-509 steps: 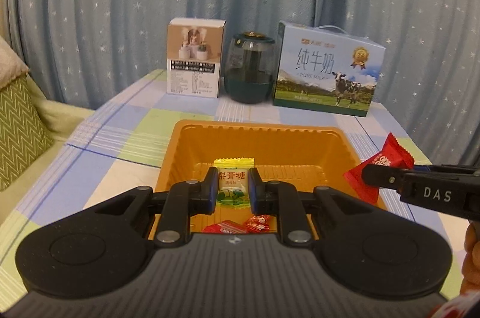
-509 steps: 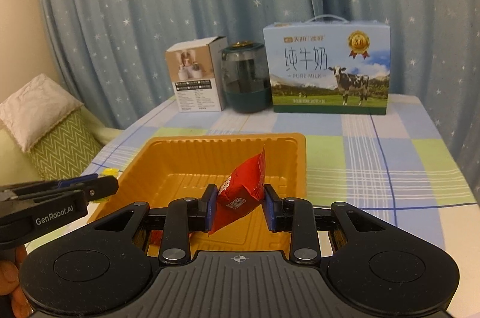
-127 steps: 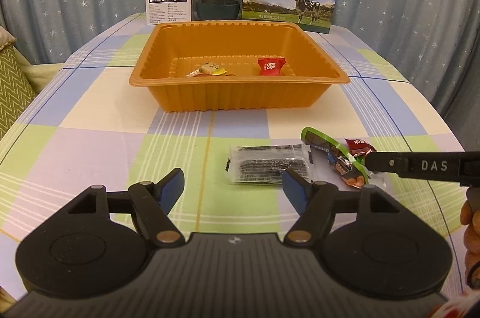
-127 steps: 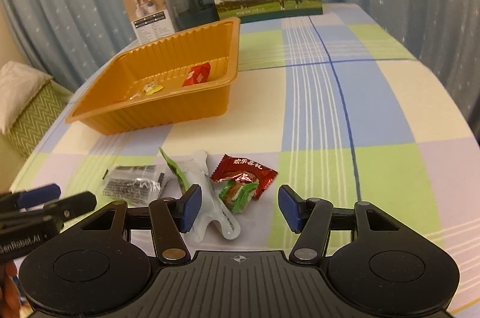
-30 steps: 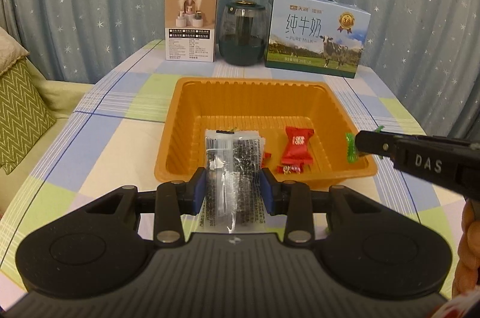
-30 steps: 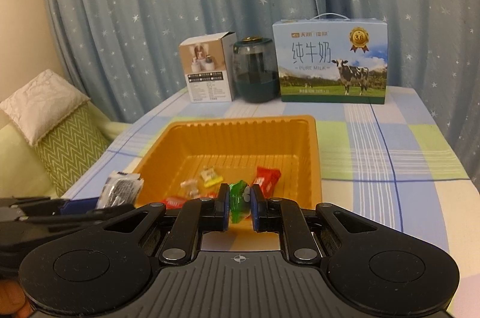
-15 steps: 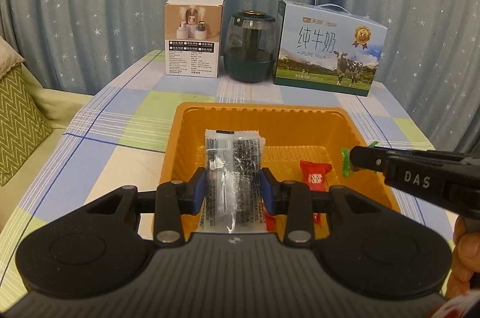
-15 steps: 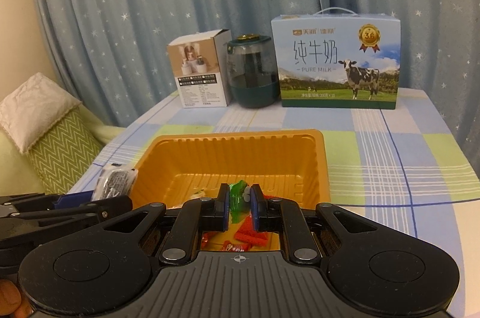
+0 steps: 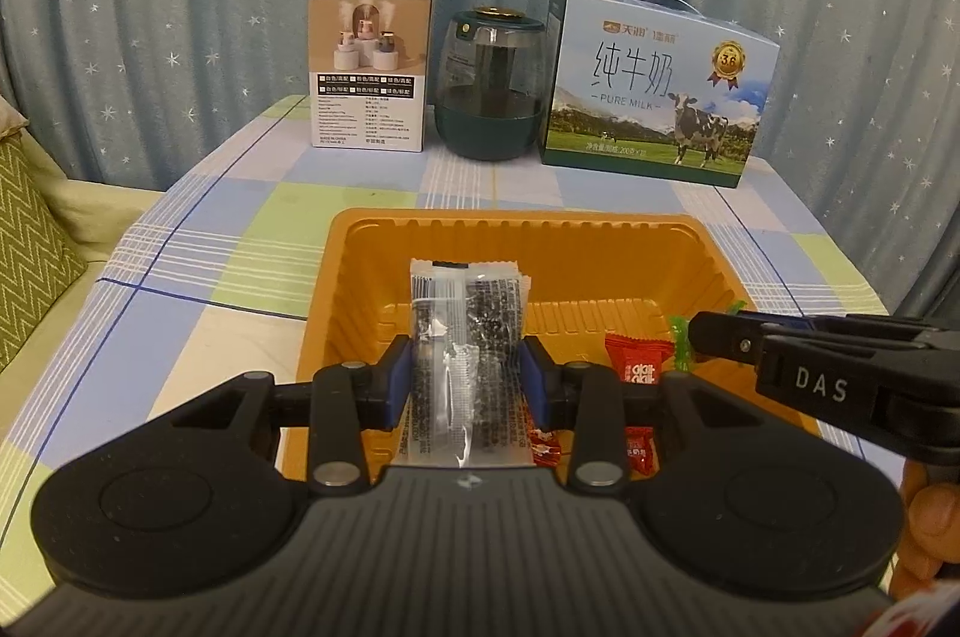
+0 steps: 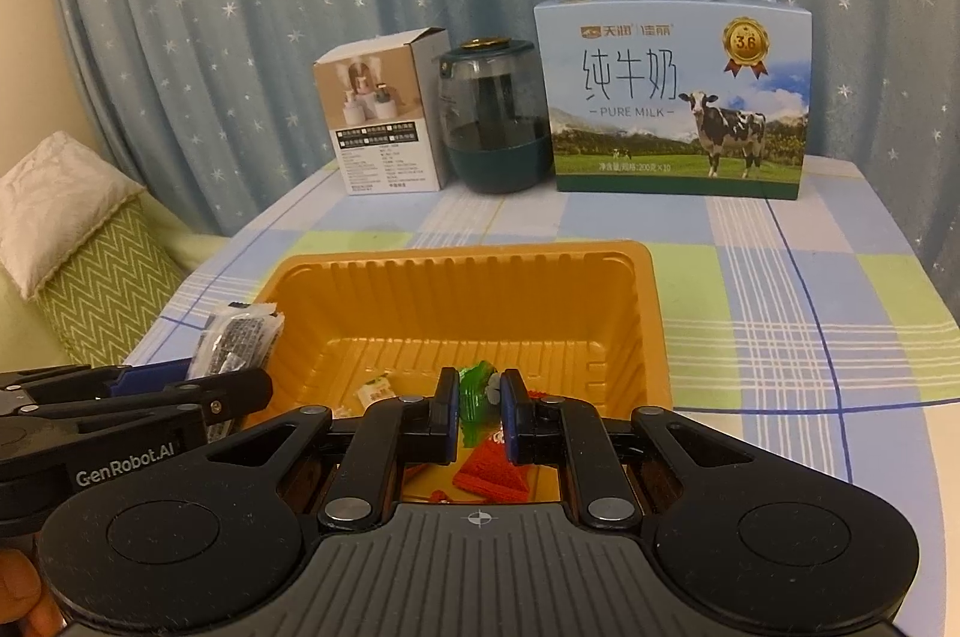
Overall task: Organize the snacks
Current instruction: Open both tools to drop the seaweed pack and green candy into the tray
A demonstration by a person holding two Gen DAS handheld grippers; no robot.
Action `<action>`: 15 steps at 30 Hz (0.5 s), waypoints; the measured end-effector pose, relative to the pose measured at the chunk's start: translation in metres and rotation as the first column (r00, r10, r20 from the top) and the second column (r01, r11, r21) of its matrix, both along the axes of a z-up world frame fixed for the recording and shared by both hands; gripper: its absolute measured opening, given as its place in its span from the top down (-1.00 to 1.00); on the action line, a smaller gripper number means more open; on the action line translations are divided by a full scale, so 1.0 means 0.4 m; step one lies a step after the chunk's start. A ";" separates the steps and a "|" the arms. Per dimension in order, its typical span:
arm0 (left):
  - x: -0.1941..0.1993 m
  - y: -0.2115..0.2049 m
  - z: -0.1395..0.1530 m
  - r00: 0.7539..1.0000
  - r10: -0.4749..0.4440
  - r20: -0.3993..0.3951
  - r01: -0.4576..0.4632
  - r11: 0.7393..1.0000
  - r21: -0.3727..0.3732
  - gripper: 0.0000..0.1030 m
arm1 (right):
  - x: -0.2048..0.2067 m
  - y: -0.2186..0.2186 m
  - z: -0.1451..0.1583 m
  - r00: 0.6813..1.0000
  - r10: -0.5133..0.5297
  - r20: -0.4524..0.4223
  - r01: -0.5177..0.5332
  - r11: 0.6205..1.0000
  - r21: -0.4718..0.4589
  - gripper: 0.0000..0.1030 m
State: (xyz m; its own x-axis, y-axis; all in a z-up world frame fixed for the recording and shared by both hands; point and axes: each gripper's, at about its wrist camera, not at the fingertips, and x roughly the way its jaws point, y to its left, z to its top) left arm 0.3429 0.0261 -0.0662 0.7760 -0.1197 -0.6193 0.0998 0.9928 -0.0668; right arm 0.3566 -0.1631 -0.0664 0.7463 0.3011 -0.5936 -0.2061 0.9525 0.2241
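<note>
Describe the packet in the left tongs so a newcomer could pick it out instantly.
Start at the orange tray in the middle of the checked tablecloth. Over its near left part the left tongs pinch a clear packet of black bits upright. It is the only see-through, dark-filled wrapper; the tray's sweets are red or yellow, and the right tongs hold a green candy.

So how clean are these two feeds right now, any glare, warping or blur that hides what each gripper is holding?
Left wrist view: glare streaks the clear seaweed packet, but the left gripper grip reads clearly; the curtains bow at the edges. Right wrist view: warm, dim light; the green candy in the right gripper is small and soft, and the orange tray curves from fisheye.
</note>
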 end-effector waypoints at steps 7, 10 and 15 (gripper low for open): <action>-0.004 0.012 -0.005 1.000 0.009 0.018 -0.010 1.000 0.012 0.04 | 0.004 -0.001 -0.007 1.000 -0.005 -0.013 0.005 1.000 -0.002 0.72; -0.006 0.022 -0.004 1.000 0.024 0.019 -0.024 1.000 0.016 0.04 | 0.002 0.007 -0.009 1.000 0.005 -0.018 -0.005 1.000 -0.005 0.72; -0.010 0.032 0.001 0.999 0.032 0.025 -0.032 0.999 0.017 0.04 | 0.001 0.017 -0.012 1.000 0.015 -0.021 -0.015 1.000 -0.008 0.72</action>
State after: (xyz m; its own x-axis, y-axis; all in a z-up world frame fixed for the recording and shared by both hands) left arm 0.3390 0.0388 -0.0657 0.7945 -0.0843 -0.6014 0.0696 0.9964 -0.0477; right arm 0.3570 -0.1564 -0.0713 0.7293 0.3072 -0.6113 -0.2160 0.9512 0.2204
